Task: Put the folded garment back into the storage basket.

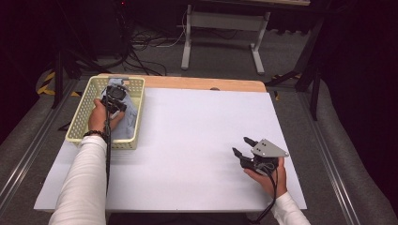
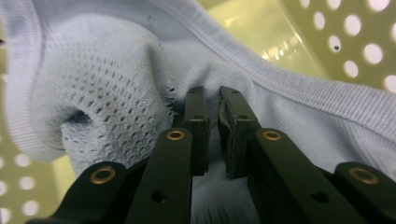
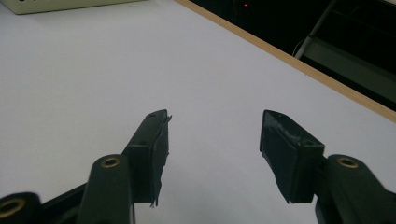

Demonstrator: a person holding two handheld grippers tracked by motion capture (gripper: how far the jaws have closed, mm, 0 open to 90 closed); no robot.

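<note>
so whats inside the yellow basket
A pale blue knitted garment lies in the perforated yellow plastic basket, pinched by the left tongs. The cloth and the hand cover whatever lies beneath.

Light-blue garment [image 2: 289, 107] cut off by the left gripper view's edges, its kind unclear, fold pinched between the jaws hidden, yellow basket [image 3: 56, 4] clipped at the right gripper view's top edge
</note>
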